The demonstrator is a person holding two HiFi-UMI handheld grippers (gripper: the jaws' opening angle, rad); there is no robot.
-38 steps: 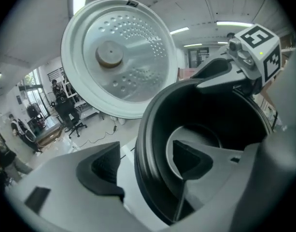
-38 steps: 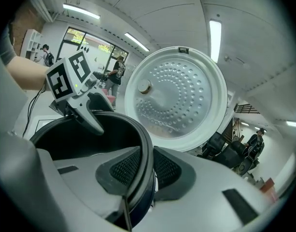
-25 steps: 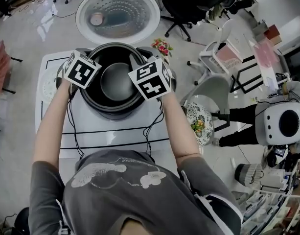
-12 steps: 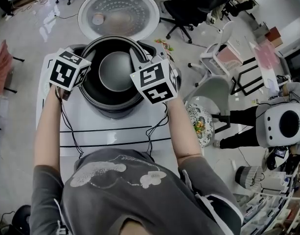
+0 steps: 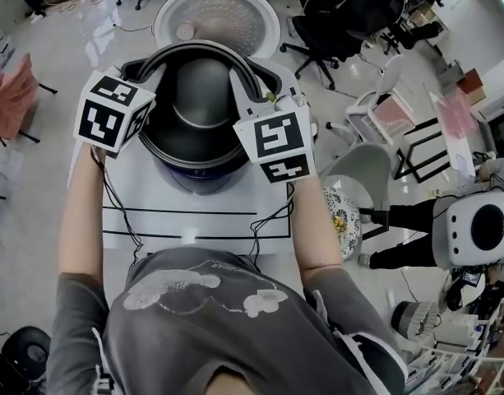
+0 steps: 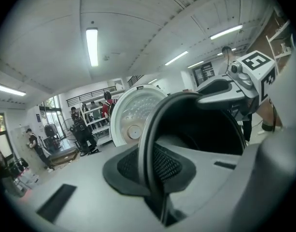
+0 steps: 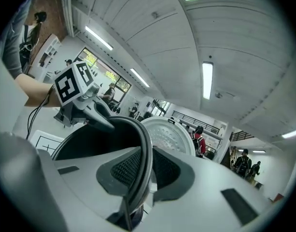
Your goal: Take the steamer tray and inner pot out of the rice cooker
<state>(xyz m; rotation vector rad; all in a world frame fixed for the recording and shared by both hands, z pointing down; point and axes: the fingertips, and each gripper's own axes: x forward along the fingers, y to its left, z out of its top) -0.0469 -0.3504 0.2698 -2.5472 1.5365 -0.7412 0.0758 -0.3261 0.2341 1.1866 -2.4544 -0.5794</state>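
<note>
The dark inner pot [image 5: 198,97] with a grey inside hangs above the rice cooker body [image 5: 194,175], whose round lid [image 5: 217,19] stands open behind. My left gripper [image 5: 149,76] is shut on the pot's left rim [image 6: 152,144], the thin edge pinched between its mesh pads. My right gripper [image 5: 247,97] clamps the right rim [image 7: 145,149], its jaws still closing tighter on it. Each gripper view shows the other gripper across the pot: the right gripper [image 6: 225,88] and the left gripper [image 7: 97,112]. No separate steamer tray can be made out.
The cooker stands on a white table [image 5: 194,220] marked with black lines. Office chairs [image 5: 334,15] and a grey chair [image 5: 358,159] stand to the right, beside a white robot [image 5: 473,229]. People stand far back in the room.
Both grippers have risen with the inner pot held between them. The pot has come up out of the cooker and looms larger in the head view.
</note>
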